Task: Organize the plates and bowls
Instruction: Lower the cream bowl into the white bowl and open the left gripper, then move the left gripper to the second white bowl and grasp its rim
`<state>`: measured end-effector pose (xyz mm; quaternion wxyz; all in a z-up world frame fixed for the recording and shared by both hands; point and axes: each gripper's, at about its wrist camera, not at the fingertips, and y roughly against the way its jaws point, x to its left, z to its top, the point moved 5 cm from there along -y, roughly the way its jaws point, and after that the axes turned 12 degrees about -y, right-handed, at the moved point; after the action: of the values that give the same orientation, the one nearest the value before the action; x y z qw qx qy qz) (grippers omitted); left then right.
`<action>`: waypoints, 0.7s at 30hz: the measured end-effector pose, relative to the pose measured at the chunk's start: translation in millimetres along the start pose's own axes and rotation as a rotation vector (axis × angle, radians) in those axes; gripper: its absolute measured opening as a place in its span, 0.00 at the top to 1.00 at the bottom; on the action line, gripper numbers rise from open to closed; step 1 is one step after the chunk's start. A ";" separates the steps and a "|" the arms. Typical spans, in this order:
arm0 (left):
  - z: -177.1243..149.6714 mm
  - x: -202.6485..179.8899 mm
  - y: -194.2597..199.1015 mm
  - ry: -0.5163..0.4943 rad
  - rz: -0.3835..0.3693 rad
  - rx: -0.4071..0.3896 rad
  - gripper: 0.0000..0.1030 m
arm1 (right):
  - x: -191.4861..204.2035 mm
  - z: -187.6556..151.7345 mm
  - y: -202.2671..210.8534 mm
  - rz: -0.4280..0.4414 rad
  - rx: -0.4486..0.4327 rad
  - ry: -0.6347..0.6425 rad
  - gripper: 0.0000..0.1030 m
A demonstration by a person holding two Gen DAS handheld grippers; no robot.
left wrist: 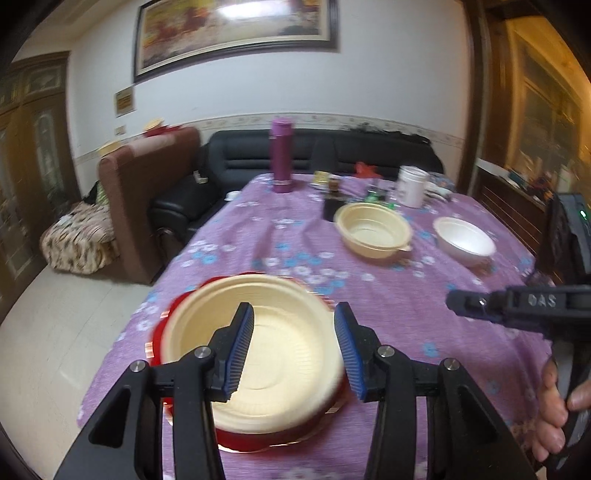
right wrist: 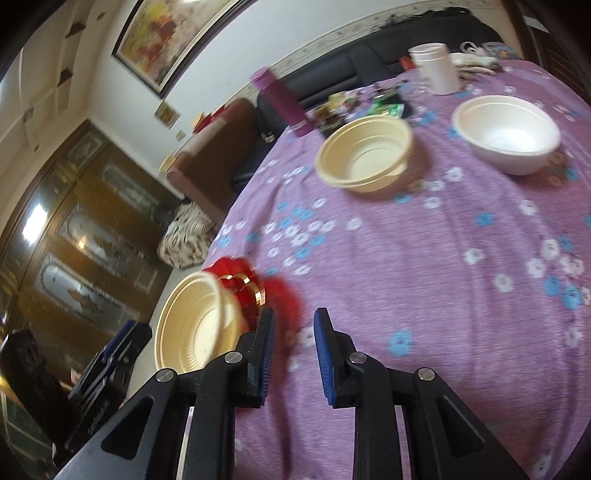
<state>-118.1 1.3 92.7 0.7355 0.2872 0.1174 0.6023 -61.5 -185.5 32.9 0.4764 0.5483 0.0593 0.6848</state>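
Left tongs [left wrist: 294,347] gaping wide, empty, hovering over cream plate [left wrist: 258,343] stacked on red plate [left wrist: 236,437] at desk's 7 o'clock. Right tongs [right wrist: 294,354] half-open, empty. Plate's looking light, flimsy; pinching rim advised.

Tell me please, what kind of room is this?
Most likely a home living or dining room. A black leather sofa stands behind the table covered with a purple flowered cloth, a large framed painting hangs on the white wall, and dark wooden cabinets with glass doors fill one side.
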 end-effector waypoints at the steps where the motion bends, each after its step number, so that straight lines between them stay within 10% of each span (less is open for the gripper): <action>1: 1.1 -8.7 -1.6 -0.011 -0.015 0.003 0.56 | -5.5 3.1 4.1 -0.001 -0.009 -0.013 0.77; 21: 32.4 -167.7 -77.6 -0.166 -0.335 0.158 0.56 | -121.4 58.7 76.7 -0.068 -0.185 -0.227 0.77</action>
<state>-79.2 -176.2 46.1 0.8077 0.3692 0.1493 0.4347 -65.9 -339.8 17.8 0.5517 0.5736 -0.0399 0.6041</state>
